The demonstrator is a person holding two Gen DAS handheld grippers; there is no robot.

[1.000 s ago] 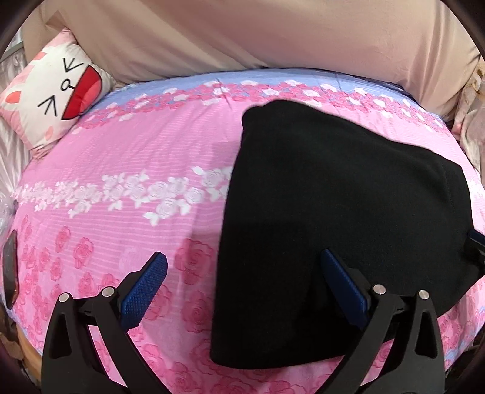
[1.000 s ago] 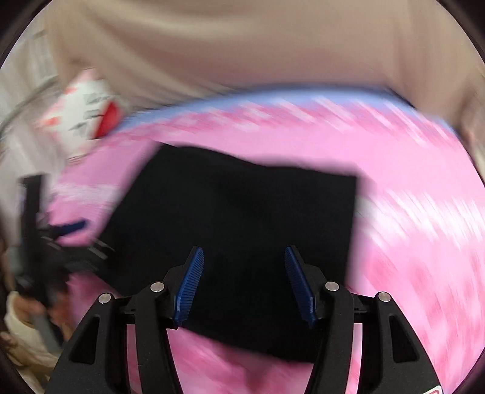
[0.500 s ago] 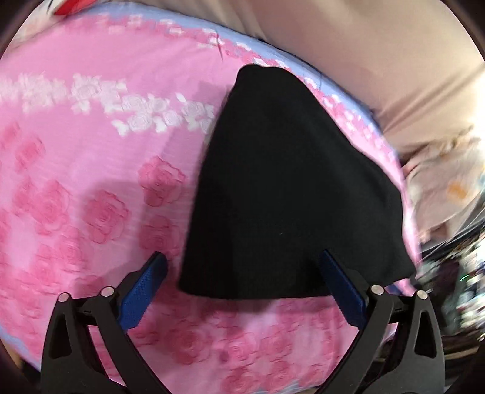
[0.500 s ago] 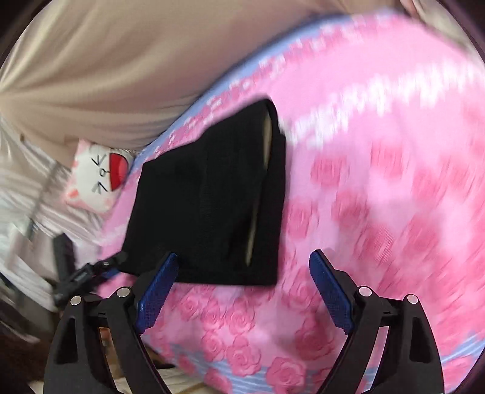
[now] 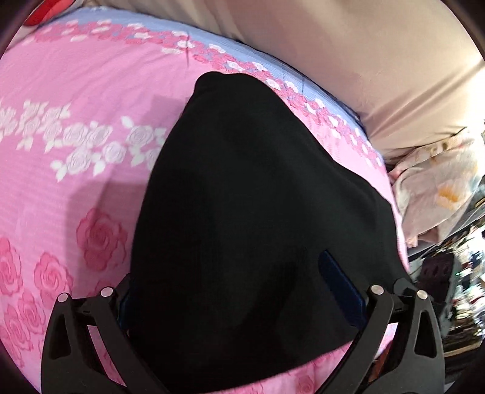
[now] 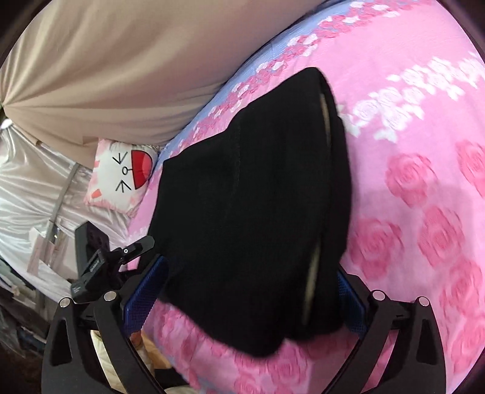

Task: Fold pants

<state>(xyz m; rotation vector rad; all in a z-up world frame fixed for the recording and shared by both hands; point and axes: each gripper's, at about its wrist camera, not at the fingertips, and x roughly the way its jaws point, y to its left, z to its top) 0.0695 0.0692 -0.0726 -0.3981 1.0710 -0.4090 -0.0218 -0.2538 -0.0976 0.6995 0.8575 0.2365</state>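
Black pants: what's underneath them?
The black pants lie folded on the pink rose-print bedsheet, which shows all around them. The sheet directly beneath is covered. In the right wrist view a pale inner layer peeks from the fold edge.

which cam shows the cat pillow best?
Right wrist view: the cat pillow shows its whole face, lying past the black pants at the bed's edge. The left wrist view catches only a red sliver of it at the top-left rim.

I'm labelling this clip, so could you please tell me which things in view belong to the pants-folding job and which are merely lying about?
Part of the job:
- black pants
- left gripper, open
- right gripper, open
- pink rose bedsheet, the folding surface

Just lying about:
- cat-face cushion
- beige curtain
- floral bedding
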